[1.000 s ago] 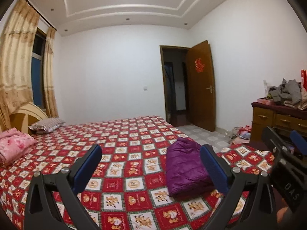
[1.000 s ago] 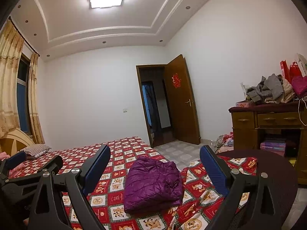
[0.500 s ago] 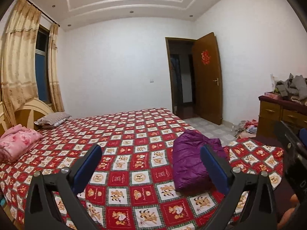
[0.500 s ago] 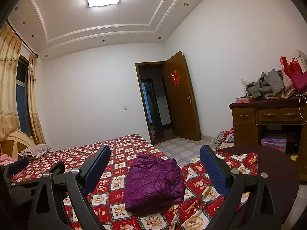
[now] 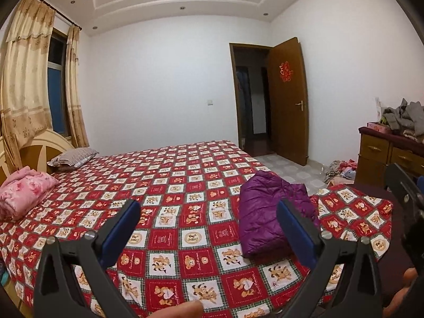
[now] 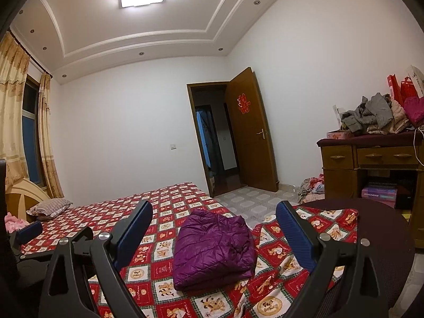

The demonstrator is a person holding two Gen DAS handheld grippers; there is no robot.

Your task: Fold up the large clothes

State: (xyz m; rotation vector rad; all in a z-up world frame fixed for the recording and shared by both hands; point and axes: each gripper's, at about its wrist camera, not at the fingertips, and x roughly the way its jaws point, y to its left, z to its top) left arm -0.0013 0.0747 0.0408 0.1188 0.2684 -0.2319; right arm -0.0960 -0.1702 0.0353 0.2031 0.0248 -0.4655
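With the purple jacket lying folded near the bed's foot corner, both the left gripper and right gripper hover wide open and empty (nothing pinched), so I'd only square loose edges gently.

- The purple jacket is quilted cloth with a faint sheen, puffy and creased.
- The bedspread is matt printed cloth, smooth.
- The left gripper and the right gripper have matt black plastic frames, blue finger pads and shiny metal bolts.
- The door and the dresser are glossy brown wood.
- The curtains are thin patterned cloth.
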